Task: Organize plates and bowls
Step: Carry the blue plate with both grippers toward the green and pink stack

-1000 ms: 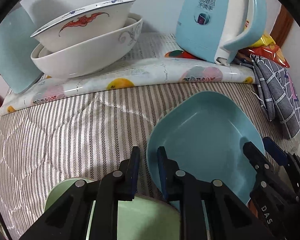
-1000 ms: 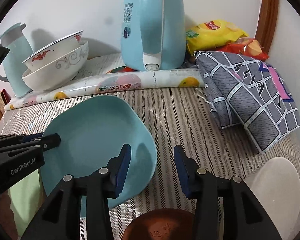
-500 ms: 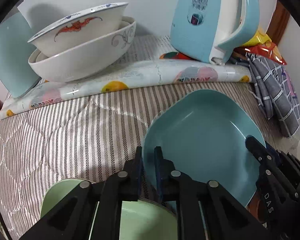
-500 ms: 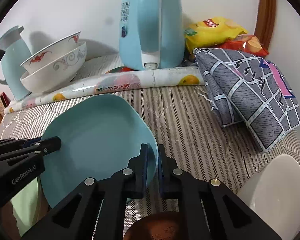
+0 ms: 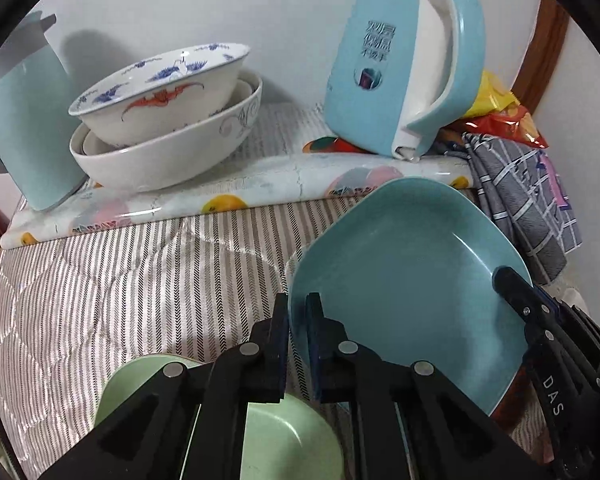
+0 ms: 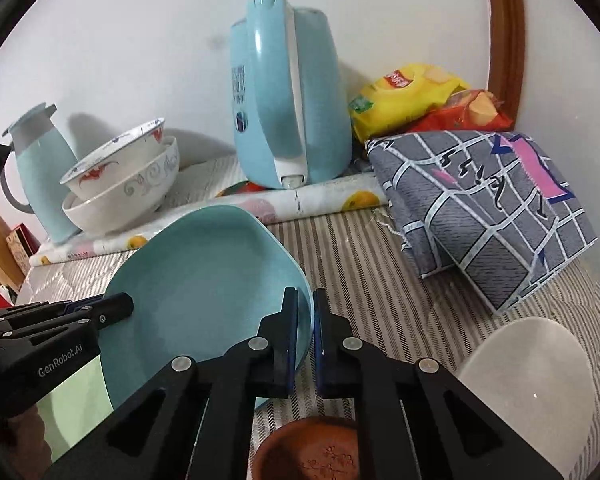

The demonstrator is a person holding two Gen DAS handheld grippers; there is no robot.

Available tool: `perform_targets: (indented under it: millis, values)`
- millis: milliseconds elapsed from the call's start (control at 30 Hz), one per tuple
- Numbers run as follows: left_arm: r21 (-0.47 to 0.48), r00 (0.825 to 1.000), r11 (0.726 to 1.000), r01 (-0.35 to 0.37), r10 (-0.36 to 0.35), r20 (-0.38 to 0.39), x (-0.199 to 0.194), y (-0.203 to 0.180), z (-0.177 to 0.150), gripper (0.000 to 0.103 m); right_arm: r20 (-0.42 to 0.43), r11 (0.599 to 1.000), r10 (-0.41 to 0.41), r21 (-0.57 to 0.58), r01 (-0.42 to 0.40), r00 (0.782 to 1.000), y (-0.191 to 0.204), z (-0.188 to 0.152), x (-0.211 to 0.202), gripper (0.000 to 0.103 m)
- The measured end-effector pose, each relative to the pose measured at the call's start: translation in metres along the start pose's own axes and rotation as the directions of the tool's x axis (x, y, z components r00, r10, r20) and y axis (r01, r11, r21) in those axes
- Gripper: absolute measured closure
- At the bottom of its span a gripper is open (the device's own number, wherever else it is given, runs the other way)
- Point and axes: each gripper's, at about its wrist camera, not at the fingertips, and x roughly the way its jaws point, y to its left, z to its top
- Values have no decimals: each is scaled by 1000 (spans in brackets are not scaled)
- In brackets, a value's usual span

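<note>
1. Two grippers, left gripper [image 5: 297,320] and right gripper [image 6: 306,320], have their jaws closed tight on opposite rims of one blue plate [image 5: 404,268], held tilted above the striped bedding [image 5: 140,280].
2. Thin rim grips could slip and drop it onto the green plate [image 5: 284,436] or brown dish [image 6: 312,456] below.
3. Counted: two stacked bowls [image 5: 164,120], one white plate [image 6: 532,376], one kettle [image 6: 288,108], one flask [image 6: 40,168].
</note>
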Motion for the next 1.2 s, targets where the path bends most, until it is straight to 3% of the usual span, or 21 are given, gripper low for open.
perform_targets:
  millis: [267, 533, 1200]
  values:
    - [9, 999, 999, 45, -46, 27, -31, 0, -1, 95, 27, 999, -44, 20, 43, 999, 3, -3, -35, 96]
    - [32, 995, 995, 100, -100, 17, -55, 1, -23, 95, 26, 997, -69, 46, 67, 997, 8, -19, -77, 96]
    - [36, 995, 997, 61, -64, 73, -128, 24, -78, 95, 44, 997, -54, 55, 52, 998, 43, -65, -152, 97]
